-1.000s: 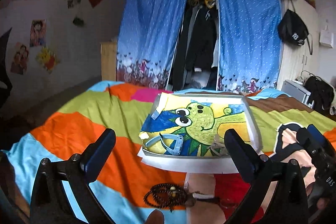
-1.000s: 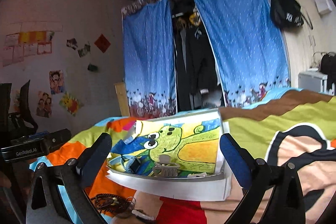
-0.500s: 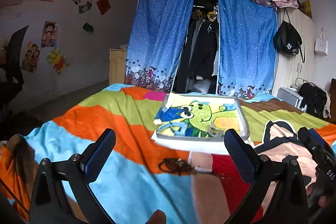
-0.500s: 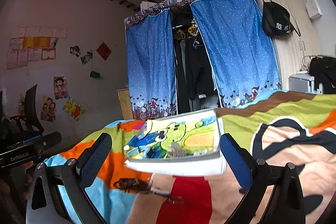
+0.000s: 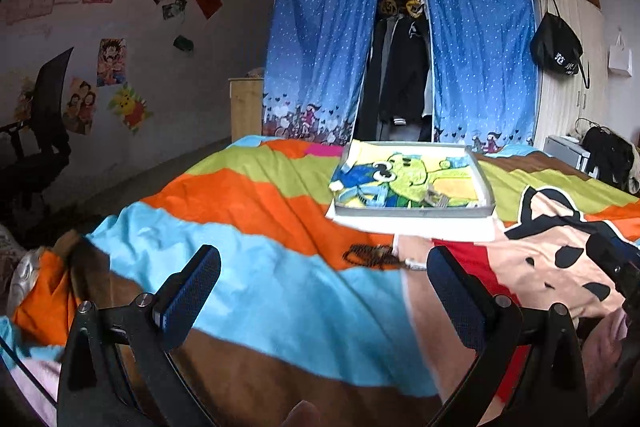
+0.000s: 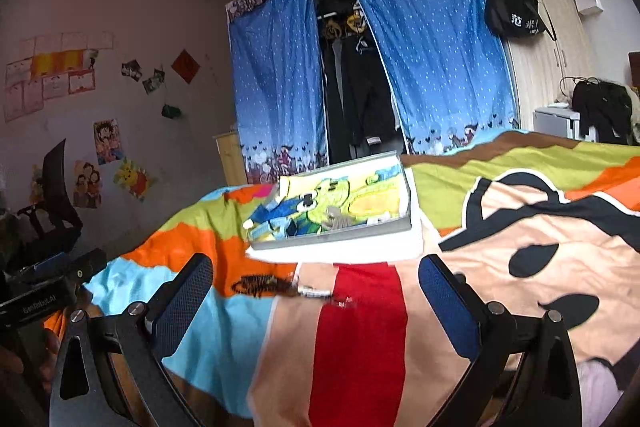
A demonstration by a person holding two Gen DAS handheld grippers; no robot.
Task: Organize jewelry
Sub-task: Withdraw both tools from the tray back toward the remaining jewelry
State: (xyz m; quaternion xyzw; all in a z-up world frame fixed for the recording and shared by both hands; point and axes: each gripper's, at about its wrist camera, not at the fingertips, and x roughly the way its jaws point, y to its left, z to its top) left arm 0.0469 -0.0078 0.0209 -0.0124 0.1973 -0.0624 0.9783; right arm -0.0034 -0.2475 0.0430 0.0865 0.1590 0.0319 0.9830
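A shallow grey tray [image 5: 414, 211] [image 6: 332, 239] lined with a green cartoon drawing rests on white paper on the colourful bedspread. Small items, among them a blue-framed piece [image 5: 370, 197] and a pale hair clip [image 5: 434, 198] [image 6: 338, 221], lie inside it. In front of the tray a dark beaded necklace [image 5: 370, 255] [image 6: 260, 283] lies in a heap, with a small white-and-silver piece [image 5: 414, 264] [image 6: 316, 293] beside it. My left gripper [image 5: 324, 291] is open, well short of the necklace. My right gripper [image 6: 316, 297] is open too, held back from the bed items, nothing between its fingers.
The striped cartoon bedspread [image 5: 256, 287] fills the foreground. Behind the bed stands a wardrobe with blue curtains [image 5: 320, 59] and hanging clothes. A black chair [image 5: 44, 131] stands at the left wall. The other gripper's body shows at the edge [image 6: 44, 291] [image 5: 616, 263].
Both grippers have drawn back from the tray and necklace, which now look smaller and farther off. More of the bedspread shows in front. Both grippers stay open.
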